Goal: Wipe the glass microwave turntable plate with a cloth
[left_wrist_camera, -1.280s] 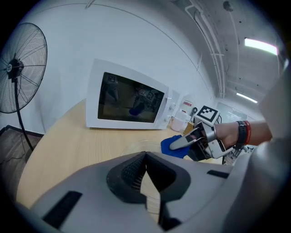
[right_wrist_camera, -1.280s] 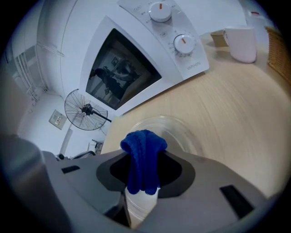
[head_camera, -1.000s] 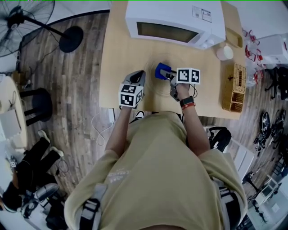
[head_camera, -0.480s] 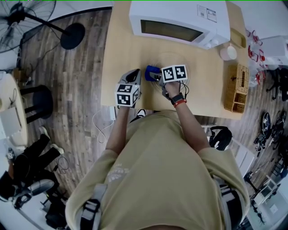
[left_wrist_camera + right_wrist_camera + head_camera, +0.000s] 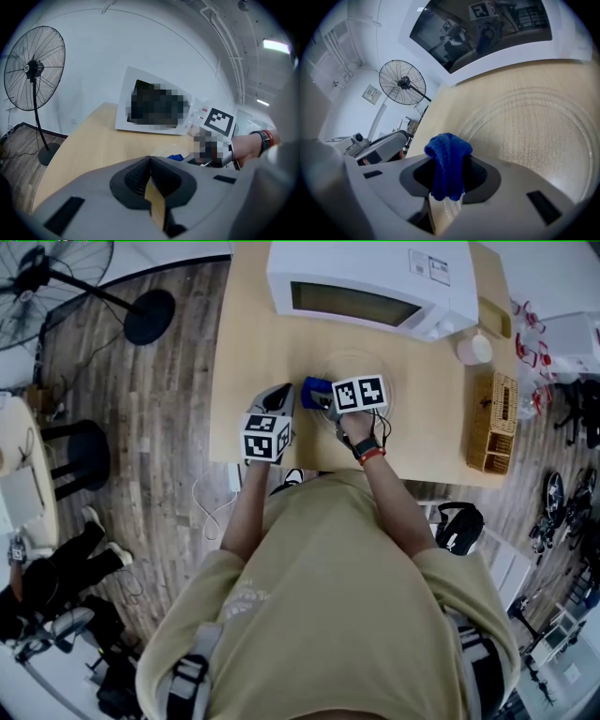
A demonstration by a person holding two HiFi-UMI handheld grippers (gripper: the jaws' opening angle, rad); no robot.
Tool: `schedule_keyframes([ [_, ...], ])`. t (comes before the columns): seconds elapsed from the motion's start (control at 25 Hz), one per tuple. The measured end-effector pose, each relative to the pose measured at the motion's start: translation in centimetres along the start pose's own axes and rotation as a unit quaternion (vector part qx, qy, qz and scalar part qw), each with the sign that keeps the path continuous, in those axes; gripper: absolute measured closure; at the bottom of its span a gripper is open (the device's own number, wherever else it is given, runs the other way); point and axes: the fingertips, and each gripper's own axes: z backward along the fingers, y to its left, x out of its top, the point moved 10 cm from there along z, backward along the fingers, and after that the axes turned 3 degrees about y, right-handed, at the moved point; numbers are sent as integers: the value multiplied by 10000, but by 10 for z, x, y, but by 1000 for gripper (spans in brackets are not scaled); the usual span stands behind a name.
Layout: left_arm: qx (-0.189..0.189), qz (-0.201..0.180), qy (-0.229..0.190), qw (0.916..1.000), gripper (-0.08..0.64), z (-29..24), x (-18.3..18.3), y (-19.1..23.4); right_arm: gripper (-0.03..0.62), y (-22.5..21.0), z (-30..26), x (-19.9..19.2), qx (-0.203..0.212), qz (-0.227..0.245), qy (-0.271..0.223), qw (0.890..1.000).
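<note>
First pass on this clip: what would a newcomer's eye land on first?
The bright blue cloth pinched in the right gripper's jaws, over the left edge of the clear glass plate on the wooden table. Beyond the plate stands a white microwave, and the left gripper sits to the plate's left with its jaws together and empty.

The blue fuzzy cloth (image 5: 447, 154) is seen as soft, matt, nubbly pile; the right gripper (image 5: 448, 172) holding it is shelled in smooth matt grey plastic with ribbed black pads, and the same finish is shown on the left gripper (image 5: 150, 164). The round clear glass turntable plate (image 5: 534, 136) is glossy, with moulded rings and a faintly pebbled face; the pale wooden table (image 5: 262, 352) under it is finely grained and satin-matt; the white microwave (image 5: 375, 268) is cased in smooth gloss, its dark door mirror-like.
</note>
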Motion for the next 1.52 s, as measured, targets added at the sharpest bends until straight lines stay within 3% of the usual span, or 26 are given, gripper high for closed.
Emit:
schedule_keyframes([
  [1.52, -442, -444, 261, 9977, 541, -24, -3, -57, 457, -50, 57, -24, -299, -507, -412, 9974],
])
